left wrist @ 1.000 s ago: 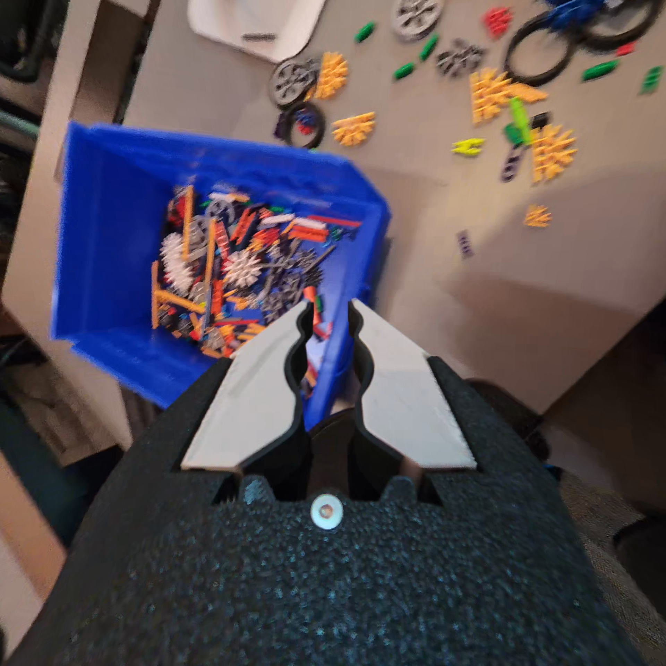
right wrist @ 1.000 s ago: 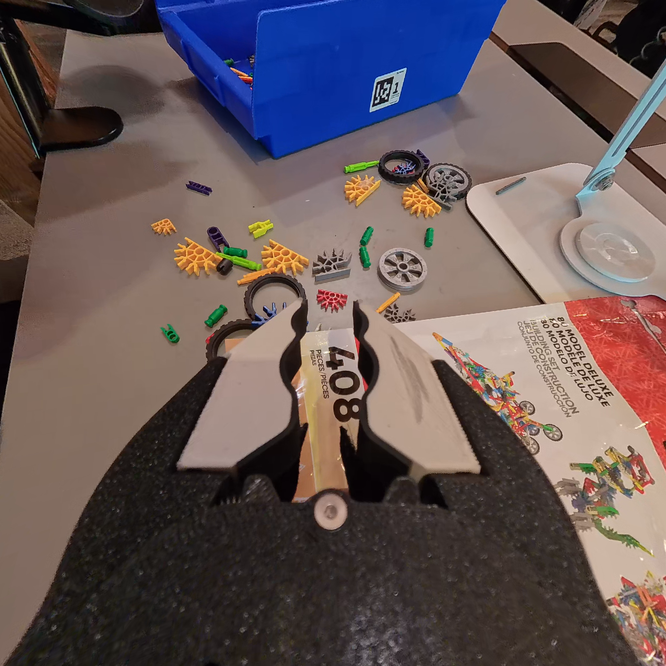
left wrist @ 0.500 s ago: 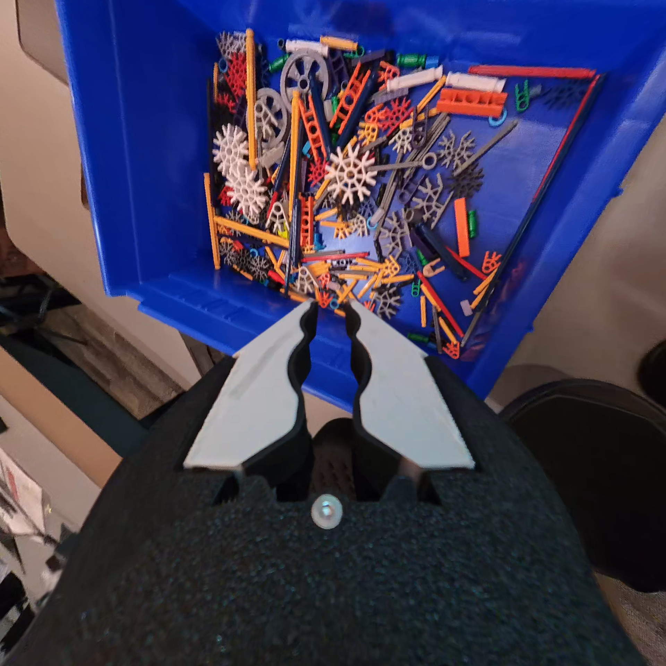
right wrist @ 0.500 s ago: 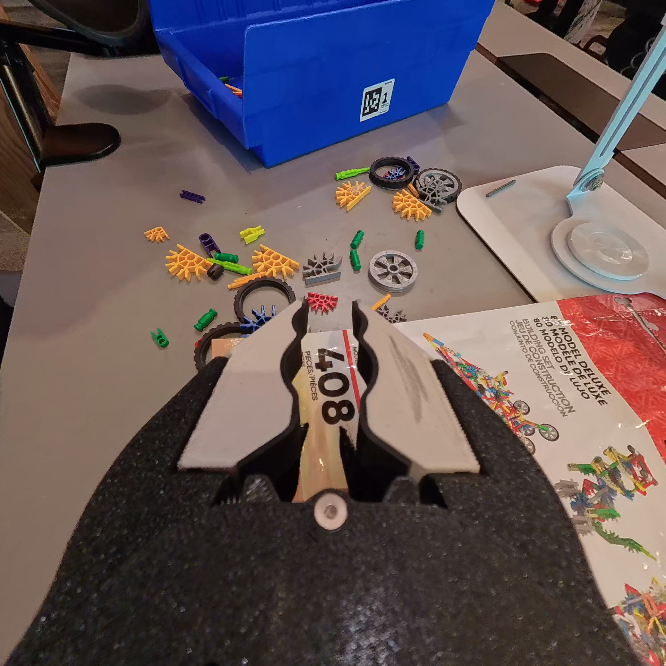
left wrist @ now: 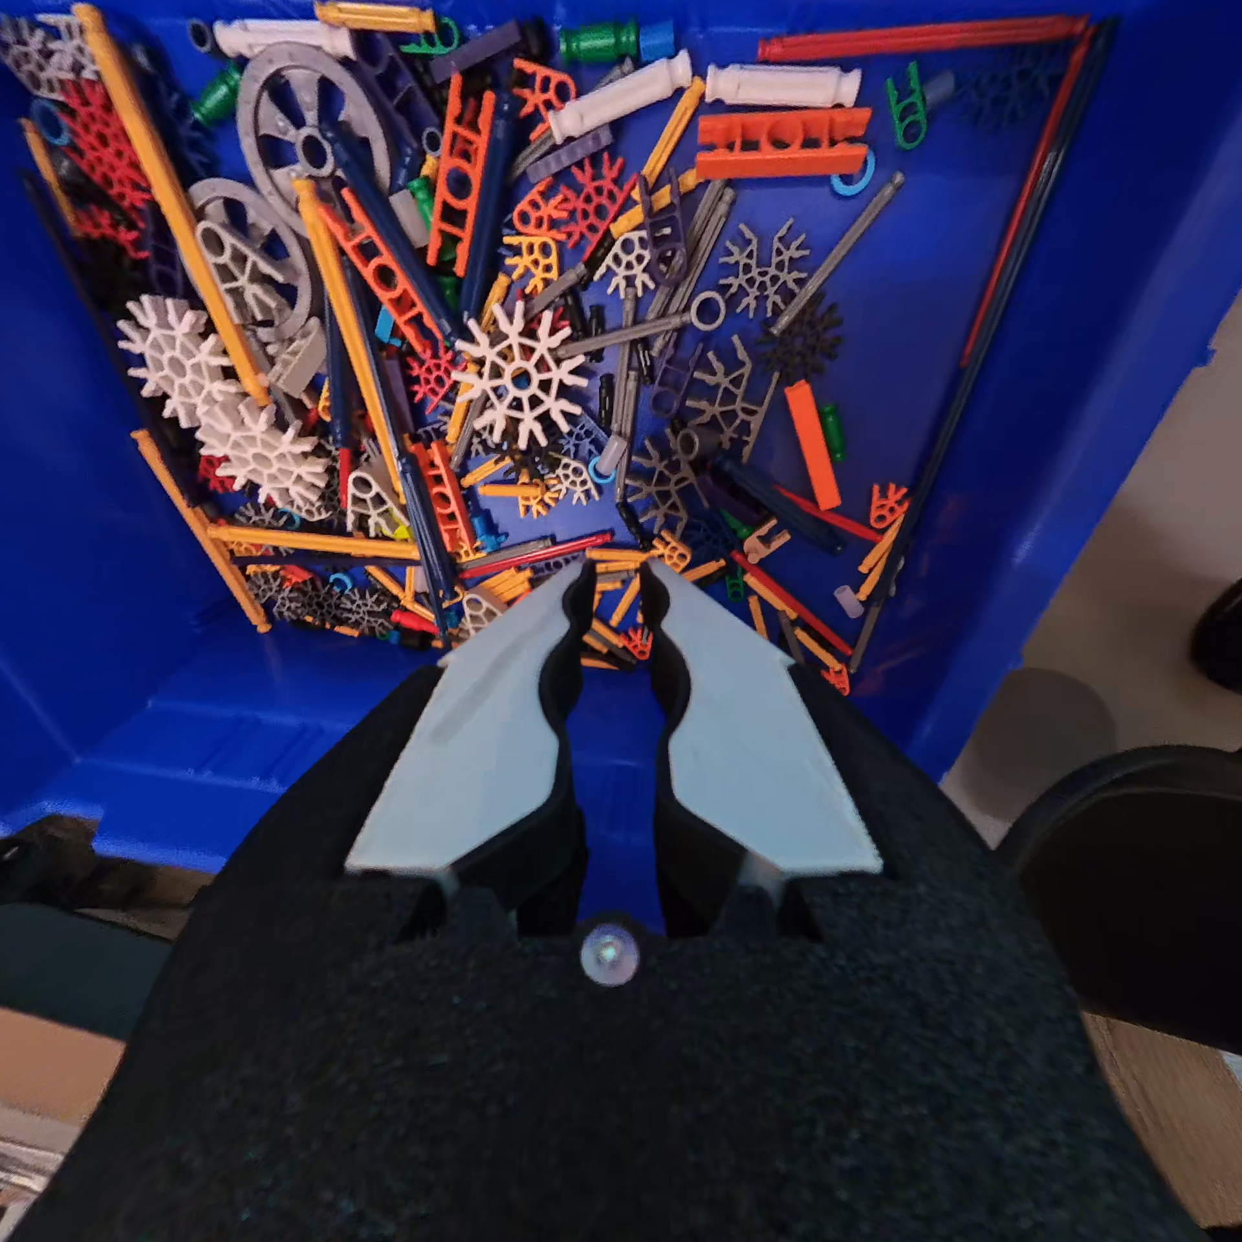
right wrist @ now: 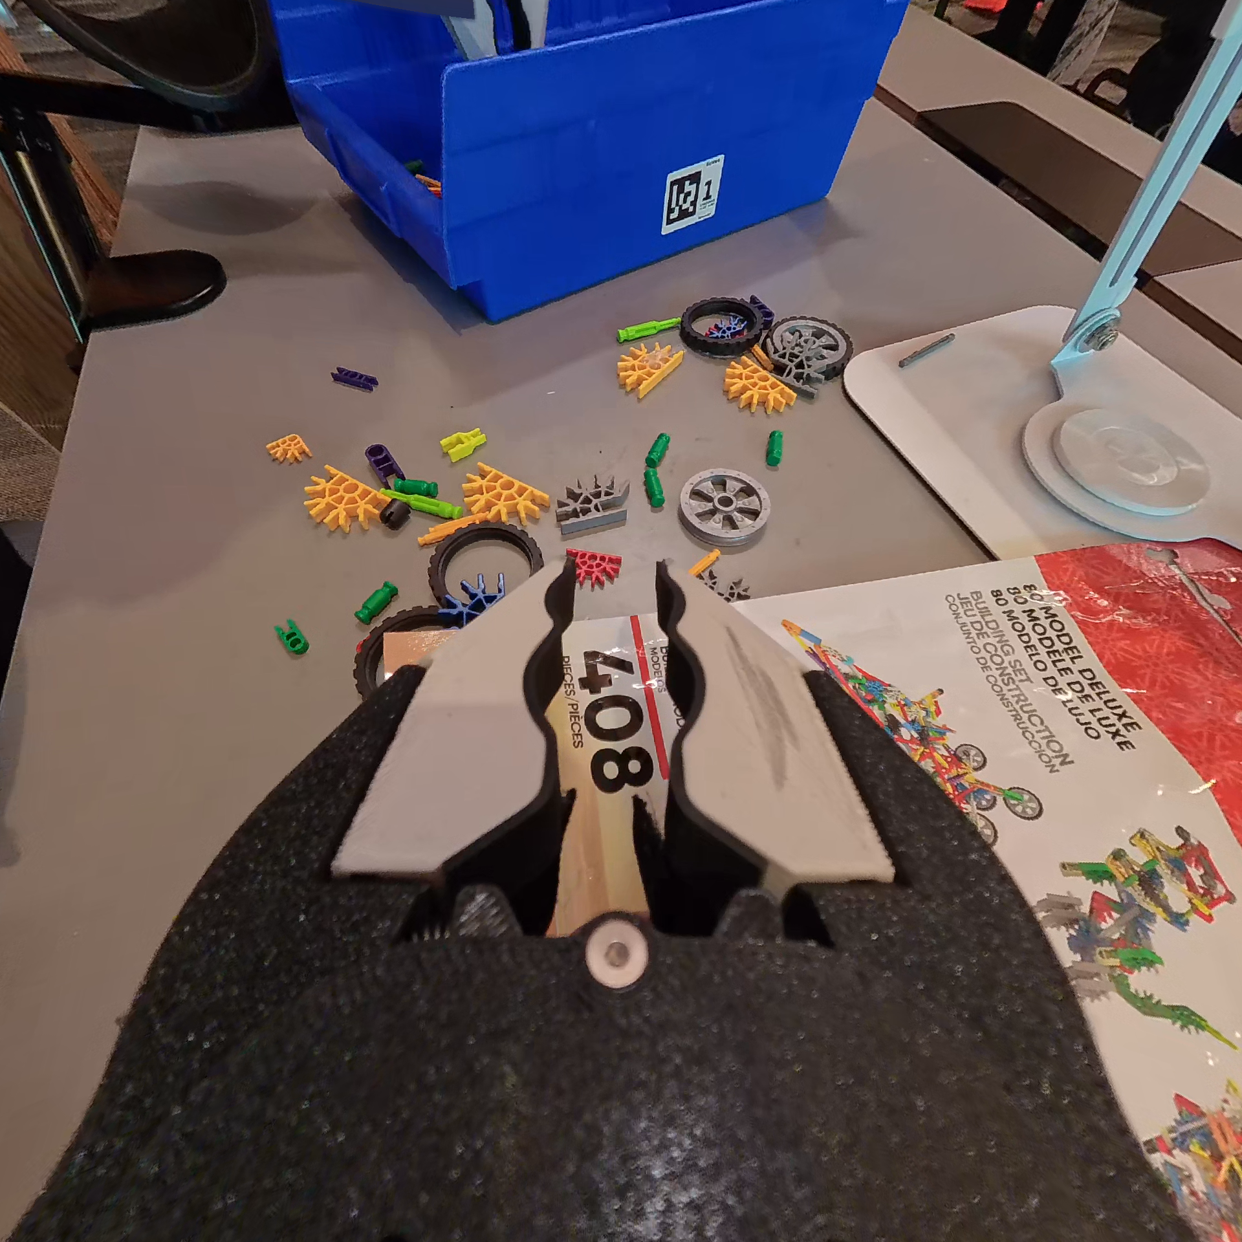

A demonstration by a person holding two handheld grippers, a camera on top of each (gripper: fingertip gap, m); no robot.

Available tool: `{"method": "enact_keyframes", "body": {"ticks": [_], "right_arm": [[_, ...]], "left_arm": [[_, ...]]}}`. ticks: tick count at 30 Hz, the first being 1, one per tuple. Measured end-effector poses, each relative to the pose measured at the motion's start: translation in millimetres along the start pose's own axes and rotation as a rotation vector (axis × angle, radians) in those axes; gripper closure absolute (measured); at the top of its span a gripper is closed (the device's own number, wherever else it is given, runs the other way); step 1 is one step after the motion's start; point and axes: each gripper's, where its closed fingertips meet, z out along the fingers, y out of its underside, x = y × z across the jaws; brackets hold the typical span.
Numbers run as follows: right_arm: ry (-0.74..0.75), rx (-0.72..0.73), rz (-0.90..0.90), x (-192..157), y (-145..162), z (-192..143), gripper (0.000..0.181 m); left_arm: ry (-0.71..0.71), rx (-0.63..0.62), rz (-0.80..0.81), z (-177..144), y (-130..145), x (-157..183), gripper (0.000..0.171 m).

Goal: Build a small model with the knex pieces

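Hovering over what, on the left? (Desk)

My left gripper (left wrist: 615, 571) hangs inside the open blue plastic bin (left wrist: 201, 739), tips just above a tangle of thin yellow plastic rods (left wrist: 316, 541) and a small orange fan-shaped connector (left wrist: 637, 642). The jaws stand slightly parted, with nothing between them. (Operator)

And the bin's contents? (Desk)

Heaped construction pieces: a white snowflake-shaped connector (left wrist: 519, 382) in the middle, a grey spoked plastic wheel (left wrist: 312, 138) towards the far left, white stubby rods (left wrist: 779, 84) and an orange ladder-like strip (left wrist: 783, 144) at the far wall, and long red rods (left wrist: 921, 37) along the edge. I cannot tell whether my tips touch any of them. (Operator)

The right? (Desk)

My right gripper (right wrist: 615, 568) sits over a glossy printed packaging sheet (right wrist: 941, 706) lying on the grey tabletop (right wrist: 168, 605), jaws spread and empty. A small red fan-shaped connector (right wrist: 593, 566) lies just beyond the tips, with a black rubber tyre ring (right wrist: 485, 558) beside it and a loose grey wheel hub (right wrist: 724, 505) near. More scattered pieces lie between me and the bin. A white lamp base (right wrist: 974, 430) stands well apart to the right. (Operator)
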Motion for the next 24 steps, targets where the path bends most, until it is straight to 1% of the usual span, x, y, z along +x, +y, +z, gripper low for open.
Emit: {"method": "enact_keyframes", "body": {"ticks": [5,12,21,24], "right_arm": [[0.003,0.002,-0.005,0,-1,-1,0.159],[0.007,0.002,-0.012,0,-1,-2,0.159],[0.009,0.005,-0.017,0,-2,-3,0.159],[0.009,0.005,-0.018,0,-2,-3,0.159]], "left_arm": [[0.040,-0.050,0.012,16,-1,2,0.160],[0.094,-0.107,0.006,31,3,3,0.161],[0.141,-0.113,-0.026,36,3,3,0.163],[0.135,-0.113,-0.010,36,1,3,0.169]]}}
